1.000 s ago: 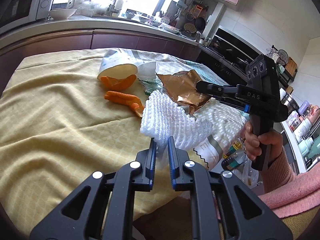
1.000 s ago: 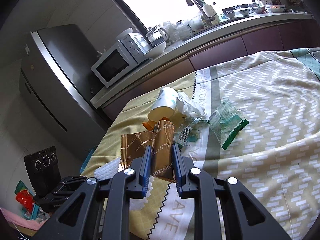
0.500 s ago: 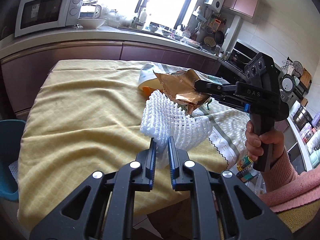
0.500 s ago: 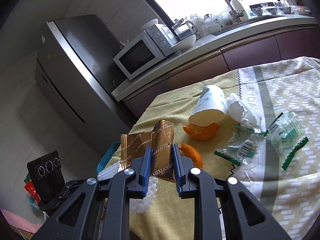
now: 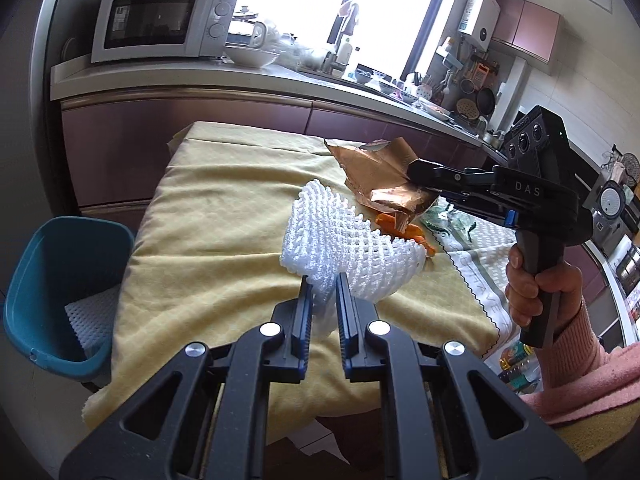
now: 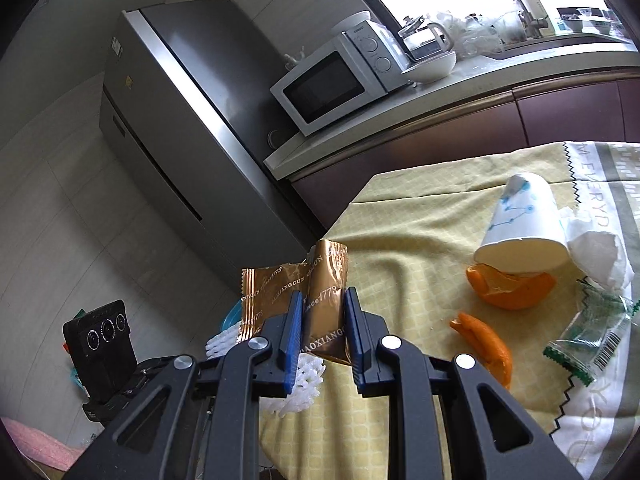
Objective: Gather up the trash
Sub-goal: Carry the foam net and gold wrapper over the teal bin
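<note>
My left gripper (image 5: 322, 280) is shut on a white foam fruit net (image 5: 340, 248) and holds it above the yellow tablecloth (image 5: 224, 216). My right gripper (image 6: 322, 300) is shut on a crumpled gold foil wrapper (image 6: 320, 280); it shows in the left wrist view (image 5: 412, 176) with the wrapper (image 5: 380, 184) above the net. A teal bin (image 5: 60, 280) stands off the table's left edge with a white foam sheet inside. On the table lie orange peels (image 6: 508, 286), a tipped paper cup (image 6: 524, 228), a tissue (image 6: 596, 256) and a clear green-edged wrapper (image 6: 592, 328).
A purple-fronted counter (image 5: 200, 128) with a microwave (image 5: 160, 24) runs behind the table. A steel fridge (image 6: 180, 140) stands at the left. The person's hand in a pink sleeve (image 5: 560, 308) holds the right gripper's handle at the table's right side.
Both grippers have swung left with their loads. The teal bin has come fully into the left wrist view, and the cup and peels have slid to the right in the right wrist view.
</note>
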`<state>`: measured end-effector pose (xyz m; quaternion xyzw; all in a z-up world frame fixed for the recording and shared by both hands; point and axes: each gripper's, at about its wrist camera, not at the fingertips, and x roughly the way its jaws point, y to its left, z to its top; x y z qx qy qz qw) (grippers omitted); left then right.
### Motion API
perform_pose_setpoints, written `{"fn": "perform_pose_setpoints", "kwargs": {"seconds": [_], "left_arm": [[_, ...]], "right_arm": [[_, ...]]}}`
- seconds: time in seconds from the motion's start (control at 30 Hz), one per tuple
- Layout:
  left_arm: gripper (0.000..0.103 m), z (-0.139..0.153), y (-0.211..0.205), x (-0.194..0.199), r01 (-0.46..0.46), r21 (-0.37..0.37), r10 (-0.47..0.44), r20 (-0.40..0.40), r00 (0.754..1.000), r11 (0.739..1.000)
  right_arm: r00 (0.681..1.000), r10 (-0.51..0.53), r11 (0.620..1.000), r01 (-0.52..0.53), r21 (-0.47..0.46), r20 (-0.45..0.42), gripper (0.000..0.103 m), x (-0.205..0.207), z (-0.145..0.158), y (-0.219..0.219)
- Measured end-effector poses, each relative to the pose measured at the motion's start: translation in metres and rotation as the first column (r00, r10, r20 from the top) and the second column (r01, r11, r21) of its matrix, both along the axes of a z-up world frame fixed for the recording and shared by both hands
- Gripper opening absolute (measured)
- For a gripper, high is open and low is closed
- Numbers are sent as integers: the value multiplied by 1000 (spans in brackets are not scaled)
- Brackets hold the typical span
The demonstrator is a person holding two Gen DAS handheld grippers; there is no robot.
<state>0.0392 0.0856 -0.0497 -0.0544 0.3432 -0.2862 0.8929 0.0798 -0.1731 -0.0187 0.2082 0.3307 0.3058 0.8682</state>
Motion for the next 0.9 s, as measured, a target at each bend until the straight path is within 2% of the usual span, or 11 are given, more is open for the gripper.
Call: {"fn": "perform_pose_setpoints", "kwargs": {"seconds": [0.4,0.67,0.9], "left_arm": [[12,5,68,2,-193,2,193,15,981,981],[12,6,113,0,-310,-3,310,15,951,951],[12,-3,145,4,-387,-6,387,-16,922,922]], "right_arm": [[992,125,992,-125,-18,5,20,33,11,57],[979,202,979,-202,-35,9,20,49,16,93],[968,249,968,-249,-41,-2,20,60,15,121]]}}
